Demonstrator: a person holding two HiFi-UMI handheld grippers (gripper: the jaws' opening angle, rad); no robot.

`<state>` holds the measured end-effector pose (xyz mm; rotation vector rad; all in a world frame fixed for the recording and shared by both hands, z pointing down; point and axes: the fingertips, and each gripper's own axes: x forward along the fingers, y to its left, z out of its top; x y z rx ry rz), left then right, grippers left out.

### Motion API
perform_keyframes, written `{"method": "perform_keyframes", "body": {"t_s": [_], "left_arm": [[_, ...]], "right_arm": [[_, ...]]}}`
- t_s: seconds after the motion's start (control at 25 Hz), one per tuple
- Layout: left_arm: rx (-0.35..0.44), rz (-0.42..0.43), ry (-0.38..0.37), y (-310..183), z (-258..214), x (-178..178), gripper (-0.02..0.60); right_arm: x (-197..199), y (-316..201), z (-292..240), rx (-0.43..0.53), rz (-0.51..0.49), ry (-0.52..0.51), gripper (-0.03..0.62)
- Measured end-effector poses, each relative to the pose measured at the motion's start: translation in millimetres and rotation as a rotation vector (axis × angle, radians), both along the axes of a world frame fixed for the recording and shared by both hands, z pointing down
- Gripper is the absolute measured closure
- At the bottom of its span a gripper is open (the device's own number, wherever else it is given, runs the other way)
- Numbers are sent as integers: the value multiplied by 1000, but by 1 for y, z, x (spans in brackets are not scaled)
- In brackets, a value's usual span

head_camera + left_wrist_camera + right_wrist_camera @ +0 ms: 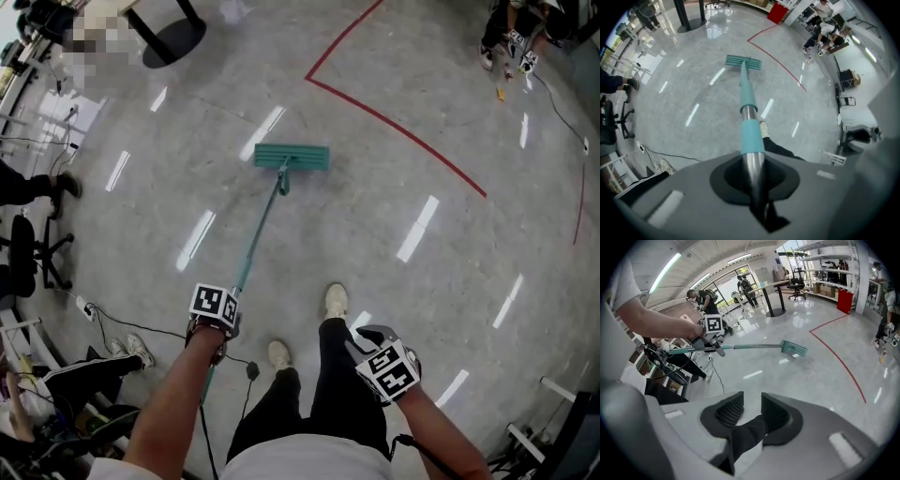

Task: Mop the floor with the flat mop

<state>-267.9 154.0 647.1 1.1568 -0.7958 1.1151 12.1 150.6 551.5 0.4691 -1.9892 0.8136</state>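
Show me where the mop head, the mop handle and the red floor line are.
mop head (292, 157), head view, middle of the green pad.
mop handle (752, 136), left gripper view, on the teal sleeve.
red floor line (394, 134), head view, on the long diagonal stretch.

Overhead, two handheld views; shared mop (292, 156)

Left claw (753, 177) is clamped on the teal-and-steel mop pole (749, 117), with the green flat mop head (743, 61) on glossy grey floor (693, 89) ahead.
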Motion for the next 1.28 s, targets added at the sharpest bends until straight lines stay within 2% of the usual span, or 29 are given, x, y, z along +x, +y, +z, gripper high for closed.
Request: {"method": "perform_keyframes", "body": {"t_s": [0.32,0.52,0.84,1.28], "left_arm": [[-93,15,-19,124,-5,-28,537],[-135,22,-35,160,5,-42,537],[-174,28,-49,147,29,-41,537],[-179,-31,-13,110,29,-26,537]], "right_arm": [[-37,32,-5,15,-45,-13,473],[-49,38,-2,20,-47,-26,473],[-41,37,3,1,-42,-9,473],[-17,11,7,-29,-23,9,473]]}}
